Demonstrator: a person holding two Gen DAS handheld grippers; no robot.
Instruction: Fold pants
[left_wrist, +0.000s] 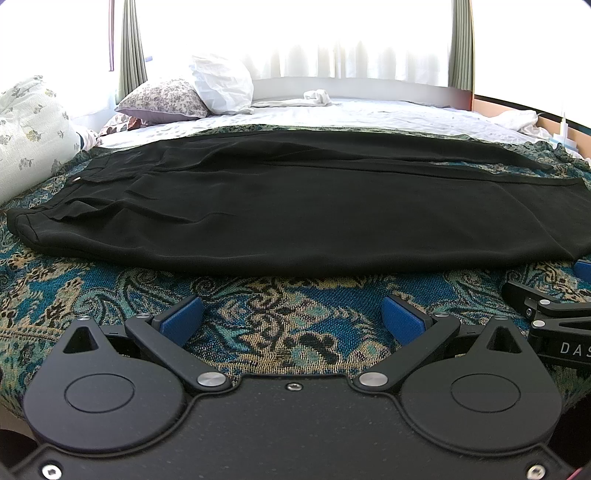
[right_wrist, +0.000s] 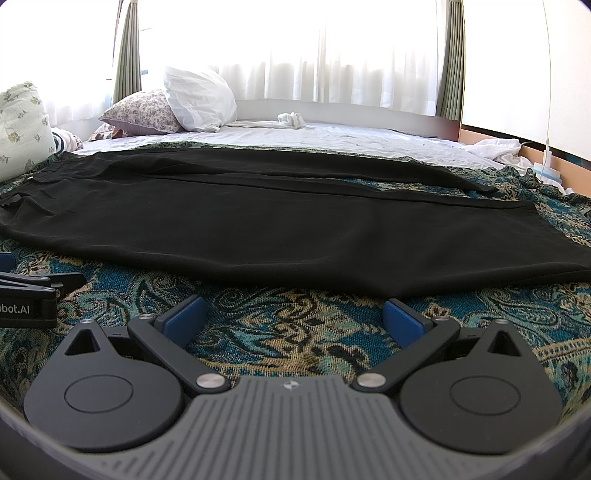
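Note:
Black pants (left_wrist: 295, 206) lie flat across a patterned blue and tan bedspread (left_wrist: 280, 332), waistband at the left, leg hems at the right. They also show in the right wrist view (right_wrist: 280, 221). My left gripper (left_wrist: 291, 319) is open and empty, low over the bedspread just short of the pants' near edge. My right gripper (right_wrist: 293, 319) is open and empty too, just short of the near edge further right. The right gripper's body shows at the right edge of the left wrist view (left_wrist: 554, 321).
Pillows (left_wrist: 207, 92) are piled at the far left of the bed. A white sheet (left_wrist: 369, 114) covers the far part of the bed. A crumpled white cloth (right_wrist: 291, 119) lies near the headboard. A bright curtained window (right_wrist: 295, 48) is behind.

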